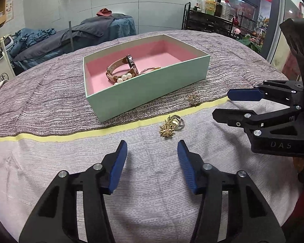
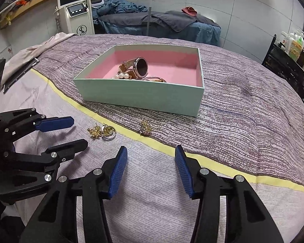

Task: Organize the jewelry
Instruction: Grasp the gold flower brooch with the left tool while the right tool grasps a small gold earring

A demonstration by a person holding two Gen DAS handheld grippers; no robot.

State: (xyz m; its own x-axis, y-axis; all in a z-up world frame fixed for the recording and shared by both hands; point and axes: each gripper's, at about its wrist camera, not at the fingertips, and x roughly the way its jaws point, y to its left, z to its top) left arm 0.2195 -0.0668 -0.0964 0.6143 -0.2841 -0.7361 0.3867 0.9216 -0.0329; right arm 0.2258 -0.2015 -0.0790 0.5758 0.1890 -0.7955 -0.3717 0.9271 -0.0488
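Both held wide apart and empty: left gripper [image 1: 152, 162] low over the pale cloth, right gripper [image 2: 151, 167] likewise, pointing toward the box. Straight ahead of the left gripper, just past its fingertips and slightly toward its right finger, a small huddle of gold flower earrings and a silver ring [image 1: 171, 126], touching one another, near side of the yellow stripe [image 1: 71, 135]. Seen from the right gripper, that same huddle ahead and off to its left; a separate gold brooch-like piece [image 2: 145, 127] nearly dead ahead, on the darker weave just past the stripe. Beyond both, the mint box with pink lining [image 1: 148, 95], already holding a watch [image 2: 140, 67], pearls and a bangle. Judged nearer: left gripper for the huddle, right for the lone piece. Huddle's long axis roughly across the left fingers' line.
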